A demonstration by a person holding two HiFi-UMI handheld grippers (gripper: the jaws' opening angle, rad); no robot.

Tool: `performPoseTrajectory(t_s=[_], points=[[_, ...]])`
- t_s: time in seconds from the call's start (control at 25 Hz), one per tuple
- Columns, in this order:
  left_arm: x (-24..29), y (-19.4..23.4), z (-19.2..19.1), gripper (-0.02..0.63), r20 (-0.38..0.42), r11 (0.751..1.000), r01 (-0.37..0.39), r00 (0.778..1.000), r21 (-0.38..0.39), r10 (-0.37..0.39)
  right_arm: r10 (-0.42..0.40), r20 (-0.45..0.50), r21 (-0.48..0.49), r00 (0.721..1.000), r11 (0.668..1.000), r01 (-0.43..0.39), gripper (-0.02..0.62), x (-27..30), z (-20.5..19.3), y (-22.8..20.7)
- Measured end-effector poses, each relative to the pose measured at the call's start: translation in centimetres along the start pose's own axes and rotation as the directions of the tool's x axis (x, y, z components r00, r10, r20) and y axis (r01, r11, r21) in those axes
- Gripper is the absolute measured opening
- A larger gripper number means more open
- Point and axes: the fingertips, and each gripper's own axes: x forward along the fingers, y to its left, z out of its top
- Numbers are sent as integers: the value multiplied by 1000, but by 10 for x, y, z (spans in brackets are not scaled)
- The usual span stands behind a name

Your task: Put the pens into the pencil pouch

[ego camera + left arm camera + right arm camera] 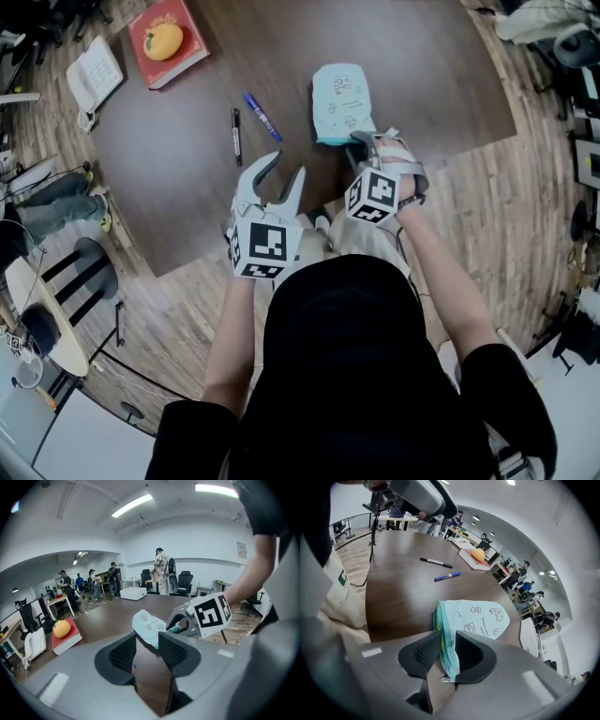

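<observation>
- A person leans over a dark brown wooden table (pixel 187 169), a two-jaw gripper in each hand.
- A mint-green fabric pencil pouch (pixel 342 98) printed with cartoon doodles lies flat on the table. Its long axis runs away from the person, rounded end pointing outward and zippered end nearest.
- The right gripper (pixel 360 141) is down at the pouch's near corner. Its jaws stand partly open astride the zipper edge: the fabric rests against one pad, while a gap shows at the other.
- The left gripper (pixel 287 167) hovers over bare tabletop just left of the pouch, jaws wide apart and holding nothing.
- A slim blue pen (pixel 262 117) lies to the left of the pouch and clear of it, angled from far-left to near-right in the head view.
- A thin black pen (pixel 236 131) lies just beyond it, pointing almost straight away from the person. The two pens sit closest at their far ends and splay apart toward the person.
- A red hardcover book (pixel 192 58) carrying an orange fruit (pixel 162 40) sits at the table's far left.
</observation>
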Motion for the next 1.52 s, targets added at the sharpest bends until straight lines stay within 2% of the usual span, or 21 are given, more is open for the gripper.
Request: performPoseTrajectory(t_s=[0.28,0.6,0.76,1.16,1.52], points=[[-3,2,-1,144,5,1000,-2,1000,2,2,-17,3,23,1000,1000,17,44,-1,1,-4],[-6,-1,-4,144,6,1000,4,1000,2,-4,11,46,77,999,997,-15,38,-10,10,-5],[-7,-1,-3,144,12,1000,-8,1000,-1,8,49,87,127,995,990,-60,38,-19,18,-8],[-6,14,4,143,10,998,-62,998,-19,62,128,190,182,973,970,-163,38,-27,40,-33],[-2,40,12,142,5,991,-123,992,-52,123,182,267,178,946,956,-234,38,-32,66,-61]])
